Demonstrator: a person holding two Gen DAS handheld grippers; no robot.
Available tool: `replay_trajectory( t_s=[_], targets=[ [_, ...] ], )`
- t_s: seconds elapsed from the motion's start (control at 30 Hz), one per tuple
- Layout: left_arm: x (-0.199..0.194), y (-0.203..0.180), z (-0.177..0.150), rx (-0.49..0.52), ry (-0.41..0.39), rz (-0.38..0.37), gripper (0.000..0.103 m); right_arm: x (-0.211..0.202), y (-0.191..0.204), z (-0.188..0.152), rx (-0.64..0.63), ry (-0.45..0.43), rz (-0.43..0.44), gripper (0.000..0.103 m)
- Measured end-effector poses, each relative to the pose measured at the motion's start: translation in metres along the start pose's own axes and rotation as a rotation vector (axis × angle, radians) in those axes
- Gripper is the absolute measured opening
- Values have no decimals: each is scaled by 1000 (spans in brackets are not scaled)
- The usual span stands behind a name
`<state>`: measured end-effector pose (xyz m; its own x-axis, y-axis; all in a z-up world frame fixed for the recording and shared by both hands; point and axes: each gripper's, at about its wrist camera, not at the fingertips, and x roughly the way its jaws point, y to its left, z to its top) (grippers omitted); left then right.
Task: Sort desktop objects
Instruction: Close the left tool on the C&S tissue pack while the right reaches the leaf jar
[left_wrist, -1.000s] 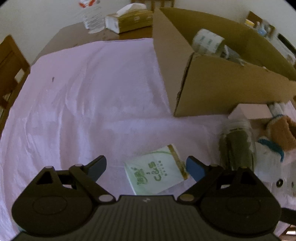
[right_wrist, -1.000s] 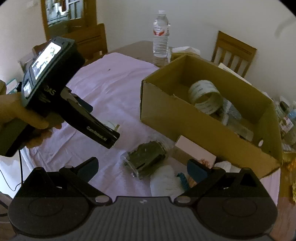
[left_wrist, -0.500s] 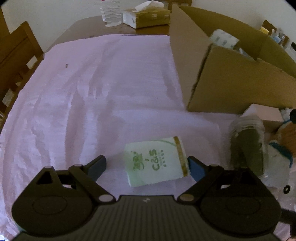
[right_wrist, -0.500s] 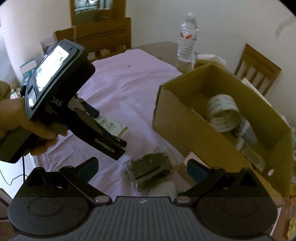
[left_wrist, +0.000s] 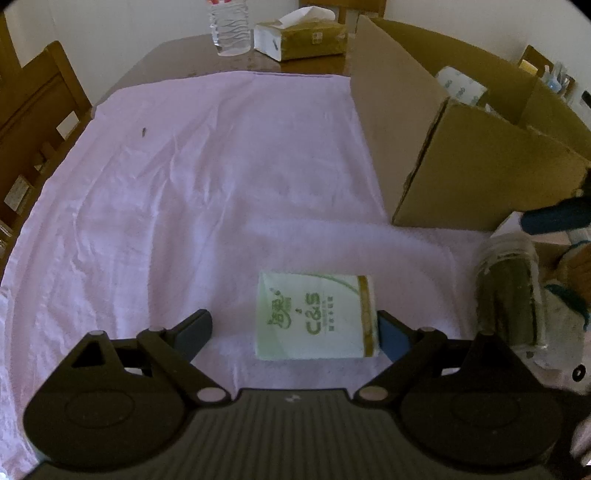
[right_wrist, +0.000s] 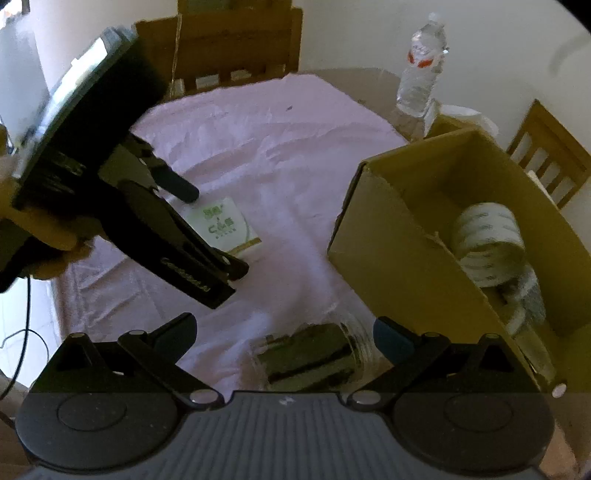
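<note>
A white and green tissue pack lies on the pink cloth. My left gripper is open around it, its right finger at the pack's right edge. The pack also shows in the right wrist view, under the left gripper. A clear jar of dark green stuff lies on its side between the fingers of my open right gripper; it shows in the left wrist view too. An open cardboard box holds a tape roll.
A water bottle and a tissue box stand at the table's far end. A white box and a plush toy lie right of the jar. Wooden chairs surround the table.
My left gripper has moved in over the tissue pack, which now lies between its fingers. My right gripper has come down closer to the jar.
</note>
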<state>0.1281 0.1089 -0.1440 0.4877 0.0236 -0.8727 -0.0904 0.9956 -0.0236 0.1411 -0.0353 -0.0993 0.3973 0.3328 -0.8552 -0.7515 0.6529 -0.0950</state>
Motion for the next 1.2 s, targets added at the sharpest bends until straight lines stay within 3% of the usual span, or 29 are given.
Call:
replay_trajectory(
  t_s=[0.27,0.53,0.9,1.2],
  targets=[
    [-1,5,-3,30,-11,-10,94,13,-2,-1,35,73,24,103],
    [-1,11,-3,75,-14,-21,94,8,12,-5,151,157,90,103],
    [-5,14,-8,122,-46,-35,93,35,30,-18,109,240,81,103],
    [-3,7,-3,221,-56,-79,90,34,35,-22,81,228,90,103]
  ],
)
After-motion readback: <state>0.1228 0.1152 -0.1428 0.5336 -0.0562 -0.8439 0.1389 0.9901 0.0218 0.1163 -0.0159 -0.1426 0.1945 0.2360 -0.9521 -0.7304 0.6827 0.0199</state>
